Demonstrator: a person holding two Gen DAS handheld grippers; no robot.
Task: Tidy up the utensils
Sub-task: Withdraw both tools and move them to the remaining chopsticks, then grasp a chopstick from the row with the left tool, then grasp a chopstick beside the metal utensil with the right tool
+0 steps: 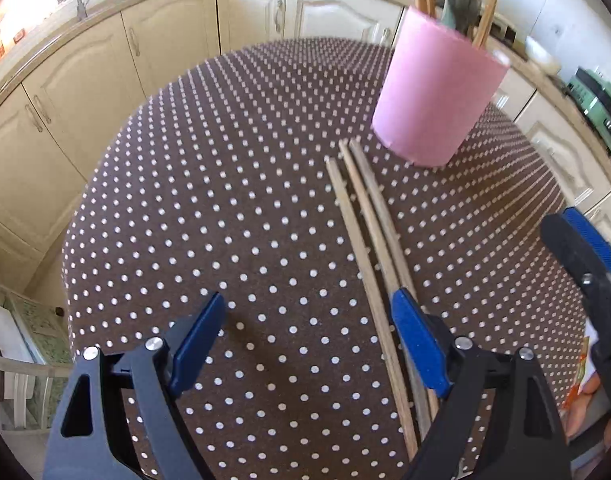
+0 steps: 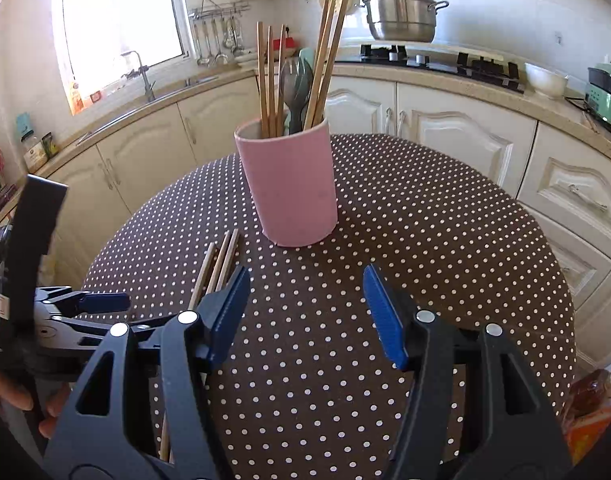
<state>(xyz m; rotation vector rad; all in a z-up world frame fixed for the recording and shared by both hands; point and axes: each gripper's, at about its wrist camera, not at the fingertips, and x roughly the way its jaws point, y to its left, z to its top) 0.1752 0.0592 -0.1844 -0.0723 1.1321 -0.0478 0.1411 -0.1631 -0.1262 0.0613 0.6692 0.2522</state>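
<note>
Three wooden chopsticks (image 1: 369, 236) lie side by side on the round dotted table (image 1: 225, 220), pointing at a pink holder (image 1: 437, 92). The holder (image 2: 291, 188) stands upright and holds several chopsticks, a fork and spoons (image 2: 297, 84). My left gripper (image 1: 307, 312) is open and empty, low over the table, with its right finger beside the chopsticks. My right gripper (image 2: 305, 284) is open and empty, facing the holder. The loose chopsticks (image 2: 217, 264) show at the left in the right wrist view. The left gripper (image 2: 85, 308) shows there too.
Cream kitchen cabinets (image 2: 445, 128) curve around behind the table. A sink with a tap (image 2: 143, 76) is at the left, a stove with a steel pot (image 2: 401, 12) behind. An orange packet (image 2: 589, 412) lies at the table's right edge.
</note>
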